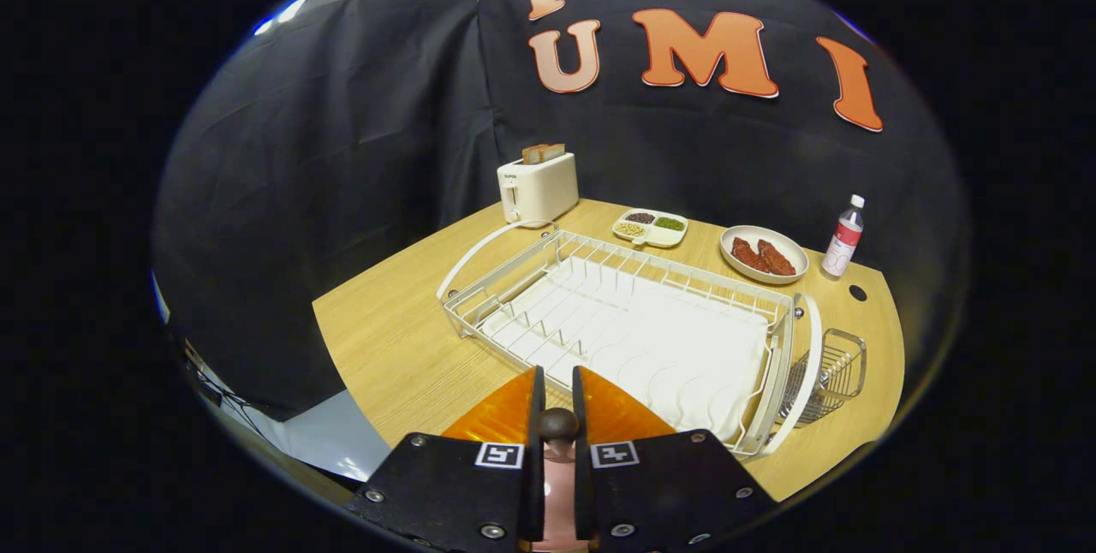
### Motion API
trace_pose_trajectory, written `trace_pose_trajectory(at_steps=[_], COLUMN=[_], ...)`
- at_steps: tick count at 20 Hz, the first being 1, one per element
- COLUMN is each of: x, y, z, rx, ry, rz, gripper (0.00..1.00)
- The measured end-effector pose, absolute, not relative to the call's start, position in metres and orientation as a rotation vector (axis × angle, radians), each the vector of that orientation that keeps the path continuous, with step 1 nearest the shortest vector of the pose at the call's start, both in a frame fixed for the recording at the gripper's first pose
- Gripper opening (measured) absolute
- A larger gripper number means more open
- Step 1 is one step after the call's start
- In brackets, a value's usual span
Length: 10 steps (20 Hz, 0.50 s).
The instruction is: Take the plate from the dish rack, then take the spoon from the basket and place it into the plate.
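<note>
My gripper (557,375) is shut on a spoon (558,426). A pink handle with a dark rounded end shows in the narrow gap between the fingers; the spoon's bowl is hidden. Right beneath the fingers an orange plate (501,416) lies on the wooden table (385,339), against the near edge of the white wire dish rack (634,322). The rack's slots hold no dishes. A small wire basket (829,373) hangs off the rack's right end, beyond the fingers to the right.
Beyond the rack, a white toaster (539,187) with toast stands at the back left. To its right are a sectioned dish of beans (651,228), a bowl of brown meat (764,253) and a plastic bottle (843,238). The table's left edge drops to the floor.
</note>
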<state>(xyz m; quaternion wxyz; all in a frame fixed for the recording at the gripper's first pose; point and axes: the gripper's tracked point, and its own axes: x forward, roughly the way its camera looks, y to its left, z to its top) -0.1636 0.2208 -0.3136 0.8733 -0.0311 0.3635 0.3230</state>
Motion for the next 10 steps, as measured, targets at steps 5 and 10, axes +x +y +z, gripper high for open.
trace_pose_trajectory(at_steps=[5, 10], x=[-0.172, -0.190], y=[0.214, 0.188], z=[-0.327, -0.331], rx=[-0.067, -0.071], ry=[0.780, 0.829], rz=[0.670, 0.645], gripper=[0.14, 0.16])
